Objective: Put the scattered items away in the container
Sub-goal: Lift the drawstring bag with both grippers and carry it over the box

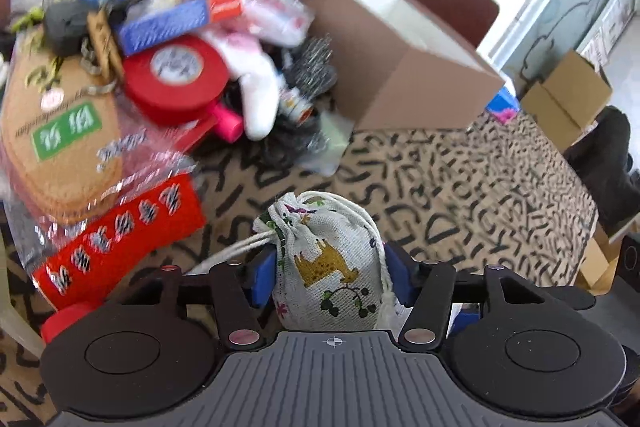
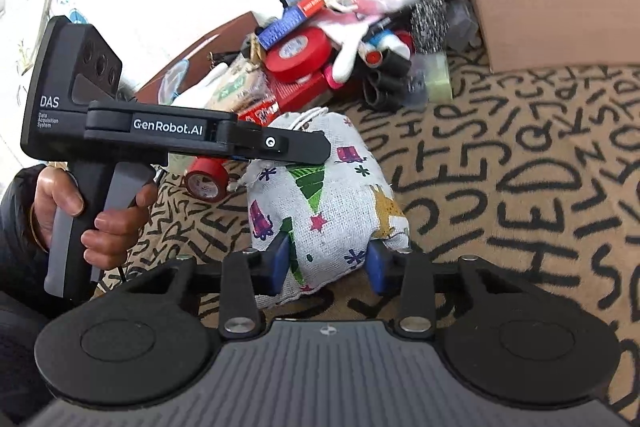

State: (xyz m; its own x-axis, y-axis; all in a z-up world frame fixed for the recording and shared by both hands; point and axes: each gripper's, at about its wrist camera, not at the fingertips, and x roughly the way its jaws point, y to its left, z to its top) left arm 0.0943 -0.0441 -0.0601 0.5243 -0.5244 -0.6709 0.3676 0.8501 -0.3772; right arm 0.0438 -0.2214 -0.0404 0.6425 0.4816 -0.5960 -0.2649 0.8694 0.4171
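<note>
The big brown box (image 1: 400, 39) waits far off on the right, open for the mess. A heap of clutter (image 1: 160, 47) sits on its left, beside the way in. Nearer, the little printed bag (image 2: 324, 203) rests on the letter cloth (image 2: 520, 167). The left gripper (image 1: 330, 273) and right gripper (image 2: 328, 263) each pinch it, ready to lift together.

pouch (image 1: 332, 267): white printed drawstring, upright on cloth | box (image 1: 400, 67): brown cardboard, open, behind
</note>
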